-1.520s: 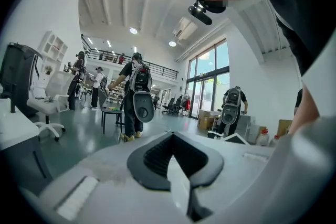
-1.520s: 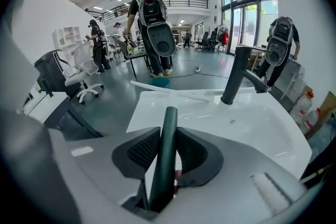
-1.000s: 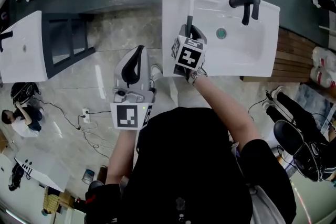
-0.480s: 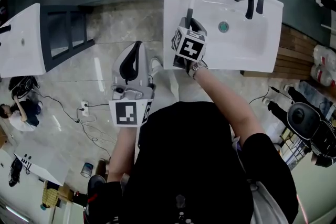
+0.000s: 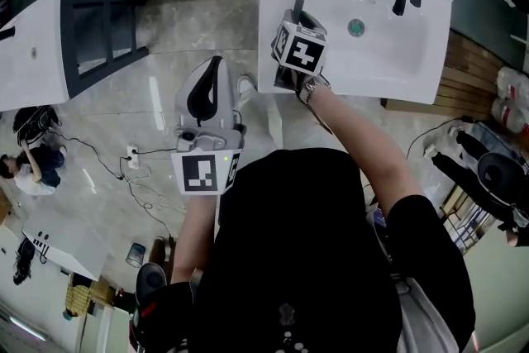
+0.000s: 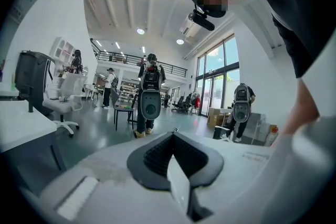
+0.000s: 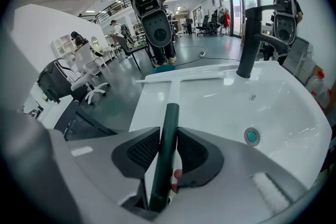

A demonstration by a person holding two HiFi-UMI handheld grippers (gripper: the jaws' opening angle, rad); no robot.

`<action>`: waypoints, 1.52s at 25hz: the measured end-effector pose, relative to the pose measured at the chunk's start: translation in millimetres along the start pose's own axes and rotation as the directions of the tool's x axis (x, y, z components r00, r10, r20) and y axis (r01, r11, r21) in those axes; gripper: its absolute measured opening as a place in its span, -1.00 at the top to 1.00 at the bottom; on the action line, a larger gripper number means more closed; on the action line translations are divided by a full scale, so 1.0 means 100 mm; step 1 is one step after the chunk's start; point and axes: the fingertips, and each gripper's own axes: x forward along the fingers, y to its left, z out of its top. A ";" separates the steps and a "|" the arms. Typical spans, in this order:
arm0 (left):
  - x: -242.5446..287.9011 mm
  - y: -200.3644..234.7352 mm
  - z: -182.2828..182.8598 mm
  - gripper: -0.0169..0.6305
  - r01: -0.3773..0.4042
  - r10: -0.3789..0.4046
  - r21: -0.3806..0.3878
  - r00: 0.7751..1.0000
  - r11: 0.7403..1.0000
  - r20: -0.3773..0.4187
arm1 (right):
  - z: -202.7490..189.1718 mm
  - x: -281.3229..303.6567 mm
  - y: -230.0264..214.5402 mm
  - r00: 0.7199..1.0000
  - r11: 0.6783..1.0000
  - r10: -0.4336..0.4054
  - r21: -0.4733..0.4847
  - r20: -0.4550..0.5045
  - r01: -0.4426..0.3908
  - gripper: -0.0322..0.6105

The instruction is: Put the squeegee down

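1. Right gripper view: the right tool (image 7: 167,136) is clamped on the dark green handle of the squeegee (image 7: 171,113). A white shaft runs from the handle to a long white blade.
2. The blade sits at the far rim of the white sink (image 7: 220,113), on its left side, well apart from the black tap (image 7: 248,34) and the green drain (image 7: 252,136).
3. Smooth basin lies open between shaft and tap.
4. The left tool (image 6: 171,144) has its jaws together, gripping nothing. It is over the floor (image 5: 165,54), beside the sink's left edge.
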 end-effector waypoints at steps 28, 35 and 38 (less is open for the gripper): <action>-0.16 -0.18 -0.06 0.94 0.062 -0.061 0.030 0.998 0.998 -0.017 | -0.23 -0.06 0.18 0.930 0.946 0.273 -0.108 -0.245 -0.307 0.14; -0.20 -0.11 -0.07 0.94 0.097 -0.096 0.028 0.995 0.995 -0.028 | -0.20 -0.24 0.14 0.936 0.950 0.276 -0.089 -0.219 -0.300 0.13; -0.21 -0.13 -0.06 0.94 0.127 -0.126 0.033 0.992 0.991 -0.030 | -0.19 -0.37 0.12 0.942 0.952 0.276 -0.083 -0.192 -0.296 0.13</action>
